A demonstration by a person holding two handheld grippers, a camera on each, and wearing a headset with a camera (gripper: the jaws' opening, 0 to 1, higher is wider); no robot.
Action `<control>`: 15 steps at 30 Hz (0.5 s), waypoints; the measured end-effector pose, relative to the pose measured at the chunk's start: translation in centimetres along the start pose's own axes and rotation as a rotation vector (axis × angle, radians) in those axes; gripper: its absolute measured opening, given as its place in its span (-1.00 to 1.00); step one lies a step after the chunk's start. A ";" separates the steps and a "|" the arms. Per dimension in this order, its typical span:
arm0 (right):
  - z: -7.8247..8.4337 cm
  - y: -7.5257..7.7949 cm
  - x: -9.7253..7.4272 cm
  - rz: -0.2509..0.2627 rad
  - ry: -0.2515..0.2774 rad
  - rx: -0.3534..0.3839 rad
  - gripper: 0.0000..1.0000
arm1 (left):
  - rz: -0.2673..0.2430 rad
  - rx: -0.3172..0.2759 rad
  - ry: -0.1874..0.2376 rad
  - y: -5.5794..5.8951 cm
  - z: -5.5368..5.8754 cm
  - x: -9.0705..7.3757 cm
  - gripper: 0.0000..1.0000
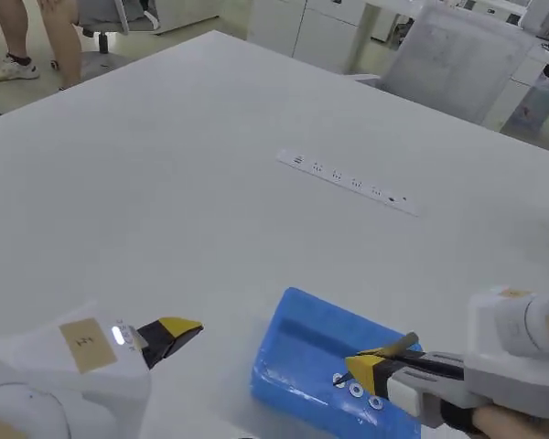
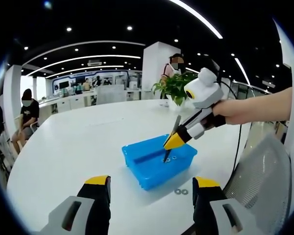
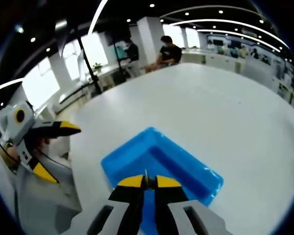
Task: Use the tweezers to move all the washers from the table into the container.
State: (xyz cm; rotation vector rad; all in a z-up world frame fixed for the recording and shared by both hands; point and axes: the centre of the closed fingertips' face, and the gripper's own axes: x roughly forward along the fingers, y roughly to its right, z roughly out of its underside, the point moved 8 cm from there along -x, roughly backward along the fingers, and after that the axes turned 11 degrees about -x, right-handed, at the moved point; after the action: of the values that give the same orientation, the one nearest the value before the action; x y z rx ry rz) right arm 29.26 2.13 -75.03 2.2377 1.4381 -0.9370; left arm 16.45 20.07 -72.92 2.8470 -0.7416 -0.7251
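Right hand-held gripper (image 1: 361, 366) pinches tweezers (image 3: 146, 177) over blue container (image 1: 302, 329); left hand-held gripper (image 1: 178, 331) spread beside it, broad surface (image 1: 165, 183) beyond.

You work on a smooth, matt white worktop (image 1: 165, 229). Your container (image 1: 302, 322) looks like blue plastic with a slight sheen; the washers (image 1: 357, 390) are bright metal, the tweezers (image 1: 398, 346) dull grey metal.

Plain bright blue container (image 1: 297, 352). White bench (image 1: 165, 201), no pattern. Silvery washers (image 1: 357, 390). Dull grey tweezers (image 1: 401, 344). The left gripper (image 1: 190, 327) and right gripper (image 1: 355, 368) have white bodies and black fingers (image 2: 99, 198) with yellow tips. White power strip (image 1: 348, 180).
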 end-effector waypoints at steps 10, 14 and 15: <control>0.2 0.5 1.1 0.007 -0.027 -0.001 -0.92 | -0.001 -0.002 -0.001 0.0 0.0 0.0 0.35; 0.2 0.7 1.2 0.013 -0.038 -0.008 -0.92 | -0.003 -0.004 0.000 0.0 -0.1 0.0 0.35; 0.2 0.8 1.3 0.016 -0.039 -0.010 -0.92 | -0.004 -0.002 0.000 -0.1 -0.1 0.0 0.35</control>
State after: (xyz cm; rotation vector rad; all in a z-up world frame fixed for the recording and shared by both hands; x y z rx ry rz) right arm 30.23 2.51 -76.10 2.2082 1.4029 -0.9612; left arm 16.50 20.12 -72.85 2.8474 -0.7344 -0.7257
